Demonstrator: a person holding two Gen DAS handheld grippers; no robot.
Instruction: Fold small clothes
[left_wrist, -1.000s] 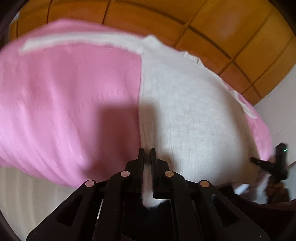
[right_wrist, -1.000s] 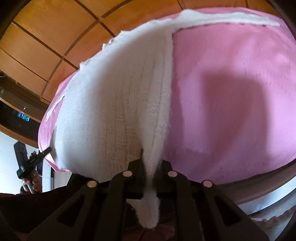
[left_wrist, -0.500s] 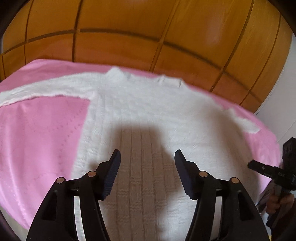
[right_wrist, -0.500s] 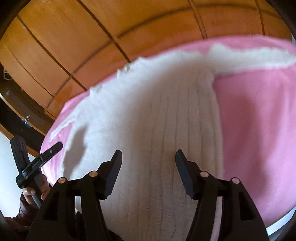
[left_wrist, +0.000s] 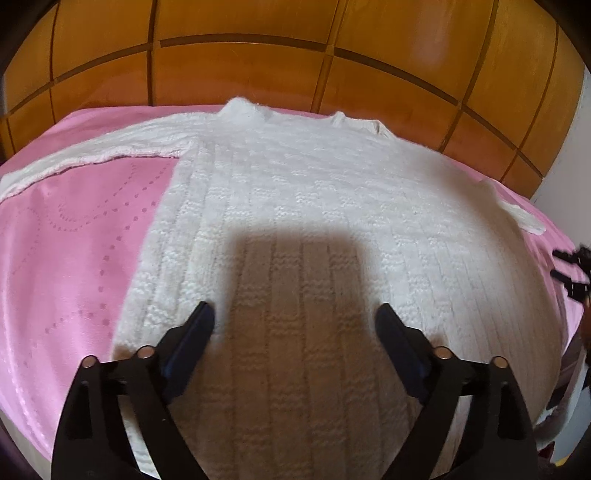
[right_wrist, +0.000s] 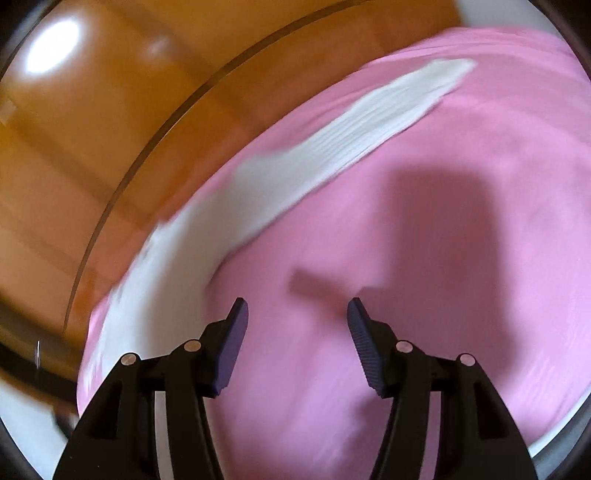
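A white knitted sweater (left_wrist: 314, 206) lies spread flat on a pink bed cover (left_wrist: 66, 258), collar toward the wooden headboard, one sleeve (left_wrist: 92, 155) stretched to the left. My left gripper (left_wrist: 295, 314) is open and empty, just above the sweater's lower body. My right gripper (right_wrist: 297, 310) is open and empty over bare pink cover (right_wrist: 443, 258); the sweater's other sleeve (right_wrist: 369, 110) runs up and to the right ahead of it, blurred by motion. The right gripper also shows at the right edge of the left wrist view (left_wrist: 572, 273).
An orange-brown panelled wooden headboard (left_wrist: 258, 62) stands behind the bed; it also shows in the right wrist view (right_wrist: 92, 129). A white wall (left_wrist: 576, 147) is at the right. The bed's near edge runs along the bottom of both views.
Both grippers held the sweater's hem a second ago, let go and opened. The sweater now lies flat. The right gripper has swung right, off the sweater body, toward the sleeve.
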